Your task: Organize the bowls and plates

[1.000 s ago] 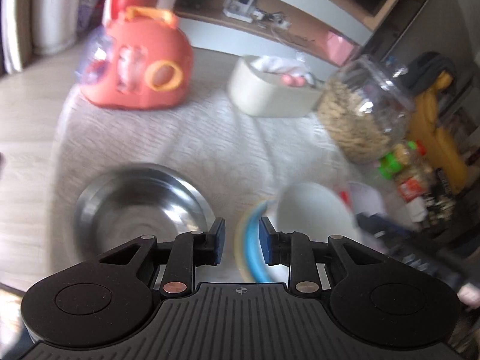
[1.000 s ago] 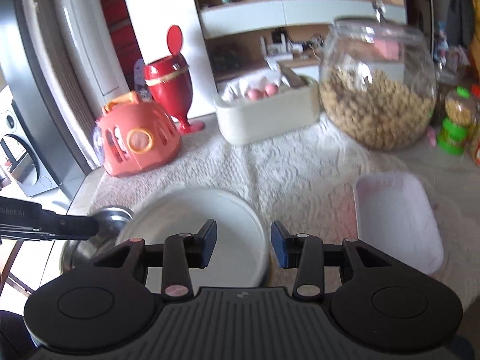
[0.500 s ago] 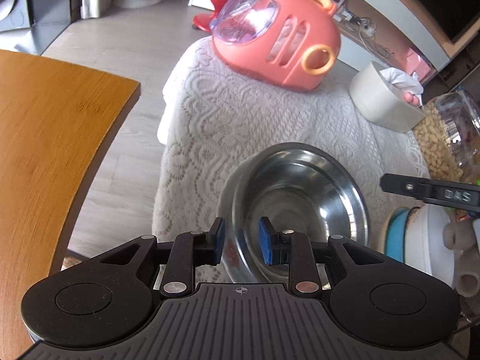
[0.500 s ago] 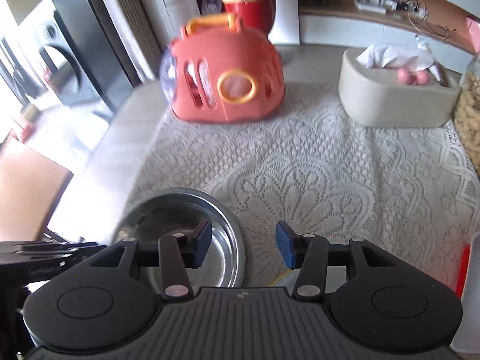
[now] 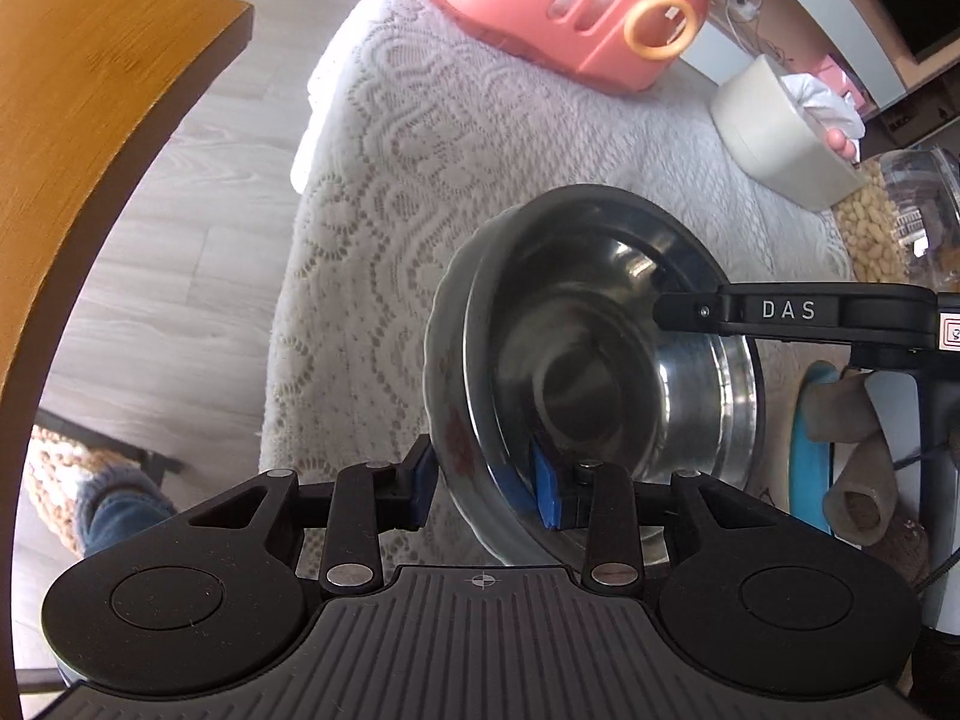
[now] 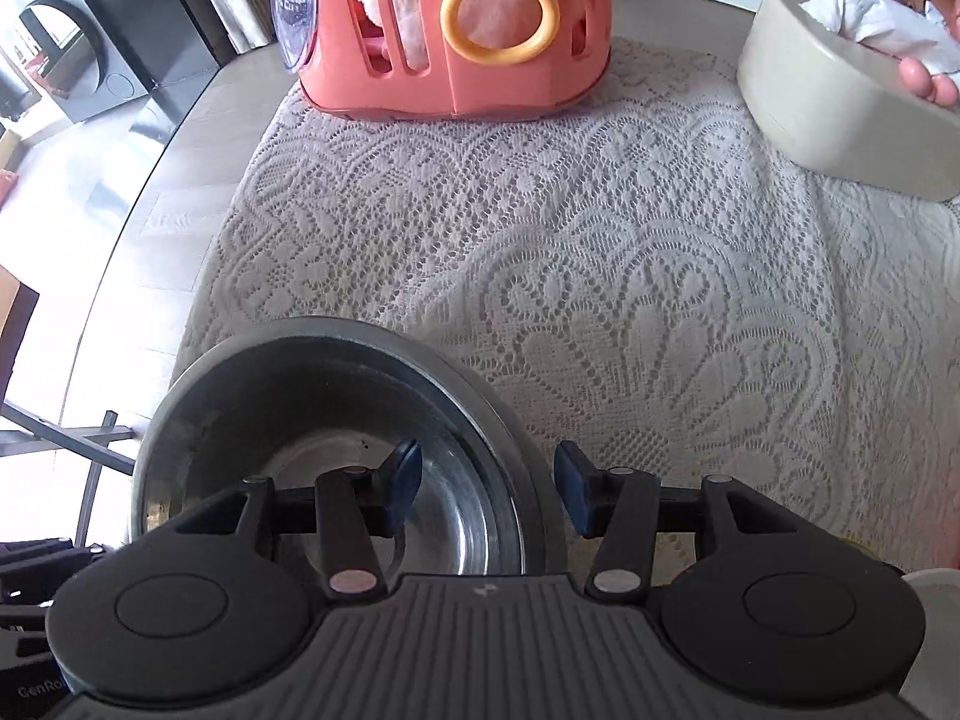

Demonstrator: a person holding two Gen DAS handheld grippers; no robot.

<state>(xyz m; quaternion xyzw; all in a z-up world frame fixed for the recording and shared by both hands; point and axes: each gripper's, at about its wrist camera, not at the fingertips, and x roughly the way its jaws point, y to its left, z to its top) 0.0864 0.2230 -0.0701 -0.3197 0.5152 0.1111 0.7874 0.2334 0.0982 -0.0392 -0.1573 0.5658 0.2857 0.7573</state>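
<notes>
Both grippers, left gripper [image 5: 483,495] and right gripper [image 6: 486,489], have just been opening and straddle opposite rims of the steel bowl [image 5: 600,360] on the lace cloth [image 6: 600,252], not yet pinching; light, rigid, slippery, best gripped at its rim.

both hand-held grippers [image 5: 483,495] [image 6: 487,495] angled down, jaws just opening.

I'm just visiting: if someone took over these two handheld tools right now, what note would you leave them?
Left tool: open, just widened, straddling the steel bowl at its near rim.
Right tool: open, just widened, straddling another part of the rim.
Bowl is at the lace cloth's edge; blue plate beside it.
Done: both tools in place. To do: probably grip, lift, stack.
</notes>
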